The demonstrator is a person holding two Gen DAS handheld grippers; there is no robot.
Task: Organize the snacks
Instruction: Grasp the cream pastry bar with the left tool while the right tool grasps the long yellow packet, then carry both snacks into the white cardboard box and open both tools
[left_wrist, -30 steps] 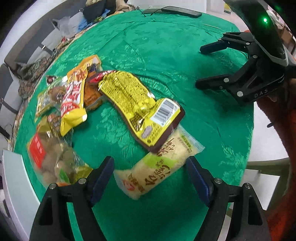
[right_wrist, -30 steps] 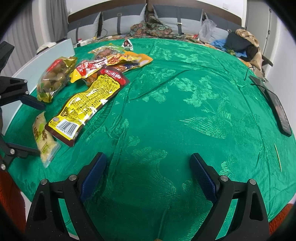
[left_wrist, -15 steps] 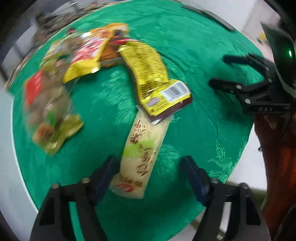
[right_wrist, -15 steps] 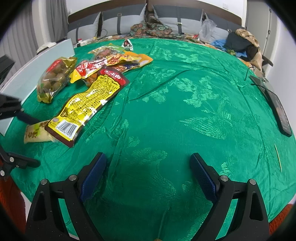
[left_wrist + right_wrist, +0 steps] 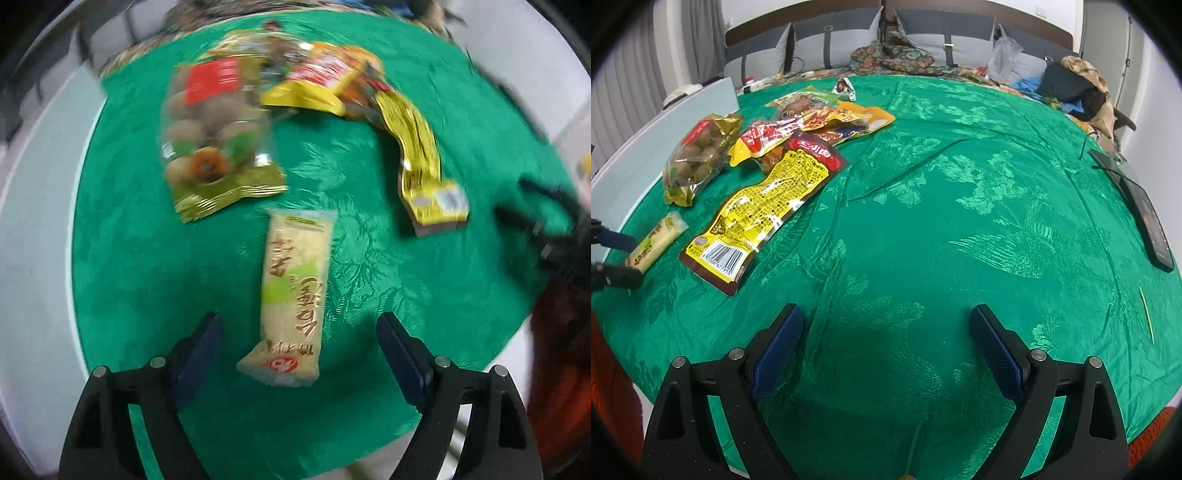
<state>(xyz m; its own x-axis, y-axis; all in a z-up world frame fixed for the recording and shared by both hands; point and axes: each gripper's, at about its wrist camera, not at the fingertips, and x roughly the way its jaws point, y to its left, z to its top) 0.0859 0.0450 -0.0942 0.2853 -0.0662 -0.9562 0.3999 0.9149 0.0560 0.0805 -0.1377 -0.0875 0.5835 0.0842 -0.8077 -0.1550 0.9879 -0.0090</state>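
Left wrist view, blurred, looks steeply down on a green patterned tablecloth with the left gripper over a pale beige snack bar packet lying lengthwise between the jaws. Its jaws have just been opening and stand wide, neither blue pad touching the wrapper. Beyond the bar lies a clear bag of round brown snacks with a red label and gold bottom edge; to its right sit a red-and-yellow pouch and a long yellow packet with a barcode, apart from the bar.

Right wrist view shows the right gripper angled down over bare cloth near the table edge, released and grasping nothing. The snack pile lies well off to its left, a dark remote control far to its right.
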